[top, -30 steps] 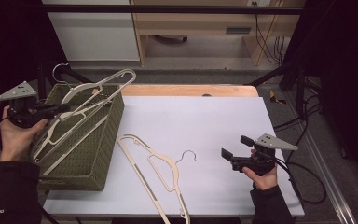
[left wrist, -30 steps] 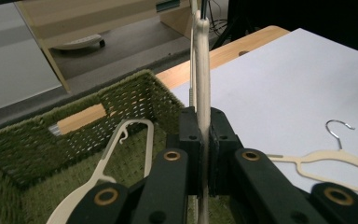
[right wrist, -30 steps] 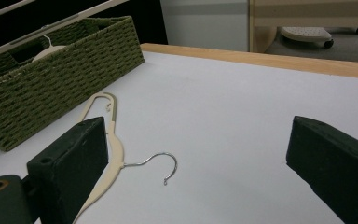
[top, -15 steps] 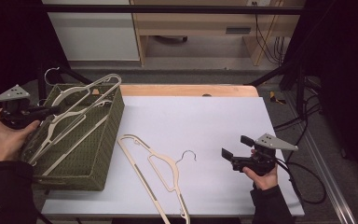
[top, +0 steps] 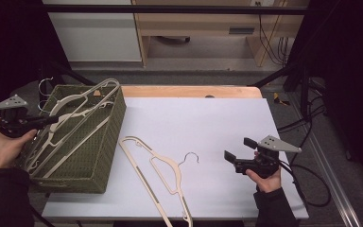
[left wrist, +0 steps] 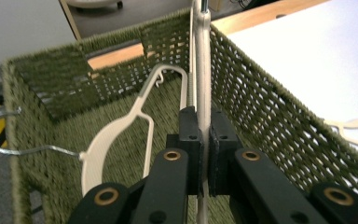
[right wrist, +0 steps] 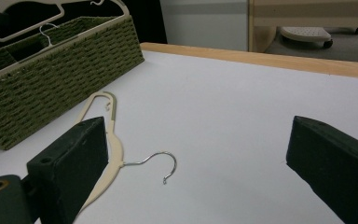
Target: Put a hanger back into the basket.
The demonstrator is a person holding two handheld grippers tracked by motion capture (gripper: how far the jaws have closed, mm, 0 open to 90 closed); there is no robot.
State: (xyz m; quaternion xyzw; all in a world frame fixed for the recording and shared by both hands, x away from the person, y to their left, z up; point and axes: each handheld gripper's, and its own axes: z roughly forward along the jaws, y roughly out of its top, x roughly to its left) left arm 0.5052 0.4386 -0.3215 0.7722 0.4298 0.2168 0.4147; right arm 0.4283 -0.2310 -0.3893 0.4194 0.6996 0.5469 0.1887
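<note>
At frame centre, the left gripper's (left wrist: 204,154) black jaws clamp a cream plastic hanger (left wrist: 203,70) over the green woven basket (left wrist: 270,112).

3 hangers (top: 158,172), 1 basket (top: 105,142), 2 grippers (top: 238,153).

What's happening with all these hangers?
A person is putting hangers into a green basket. The left gripper is shut on a cream hanger, holding it over the basket, where another hanger already lies. One more hanger lies on the white table, not yet picked up. The right gripper hangs open near it.
</note>
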